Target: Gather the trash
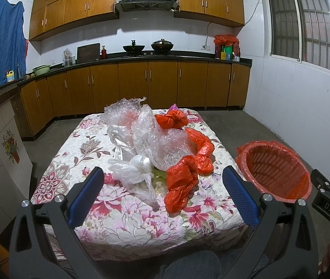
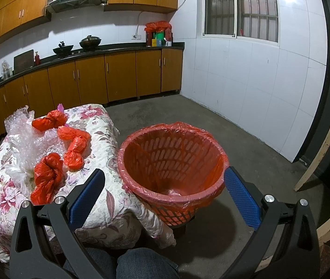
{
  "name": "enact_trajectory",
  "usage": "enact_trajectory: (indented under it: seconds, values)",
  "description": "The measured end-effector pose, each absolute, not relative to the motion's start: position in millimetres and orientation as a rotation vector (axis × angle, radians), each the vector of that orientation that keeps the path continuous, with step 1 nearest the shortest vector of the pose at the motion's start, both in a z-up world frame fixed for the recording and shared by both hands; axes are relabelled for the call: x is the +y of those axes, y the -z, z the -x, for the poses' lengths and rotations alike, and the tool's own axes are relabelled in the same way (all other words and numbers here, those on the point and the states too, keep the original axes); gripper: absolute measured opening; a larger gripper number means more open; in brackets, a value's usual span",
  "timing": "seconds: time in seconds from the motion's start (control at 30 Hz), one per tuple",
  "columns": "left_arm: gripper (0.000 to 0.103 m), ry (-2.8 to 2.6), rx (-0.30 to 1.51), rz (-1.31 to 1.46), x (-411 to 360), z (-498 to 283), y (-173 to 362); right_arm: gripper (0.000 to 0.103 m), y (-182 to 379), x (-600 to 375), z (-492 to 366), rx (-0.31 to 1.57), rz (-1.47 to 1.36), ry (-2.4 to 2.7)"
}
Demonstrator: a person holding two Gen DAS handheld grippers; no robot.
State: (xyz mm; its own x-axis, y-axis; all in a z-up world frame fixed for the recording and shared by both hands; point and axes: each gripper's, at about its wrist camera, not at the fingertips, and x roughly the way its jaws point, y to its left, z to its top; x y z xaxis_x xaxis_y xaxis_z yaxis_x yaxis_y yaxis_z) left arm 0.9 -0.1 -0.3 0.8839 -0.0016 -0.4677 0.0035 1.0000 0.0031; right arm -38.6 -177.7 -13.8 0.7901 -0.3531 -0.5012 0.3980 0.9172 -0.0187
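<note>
A small table with a floral cloth (image 1: pixel 90 153) holds a pile of trash: crumpled bubble wrap (image 1: pixel 151 137), white plastic bags (image 1: pixel 132 169) and several knotted red plastic bags (image 1: pixel 181 181). My left gripper (image 1: pixel 162 181) is open and empty, above the table's near edge, in front of the pile. A red basket lined with a red bag (image 2: pixel 172 160) stands right of the table. My right gripper (image 2: pixel 165 181) is open and empty, just short of the basket's near rim. The red bags (image 2: pixel 48 174) also show in the right wrist view.
Kitchen cabinets and a counter with woks (image 1: pixel 146 46) run along the back wall. Bare concrete floor (image 2: pixel 246 139) lies beyond the basket. A worn wooden frame (image 2: pixel 327 144) stands at right. A person's jeans-clad knees (image 2: pixel 141 265) are below the grippers.
</note>
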Motion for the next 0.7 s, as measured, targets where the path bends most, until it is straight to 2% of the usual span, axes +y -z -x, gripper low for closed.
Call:
enact_trajectory:
  seconds: [0.7]
  values:
    - [0.099, -0.003, 0.492, -0.004, -5.1, 8.6, 13.3, 0.101, 16.6, -177.0, 34.9, 0.527, -0.088, 0.403]
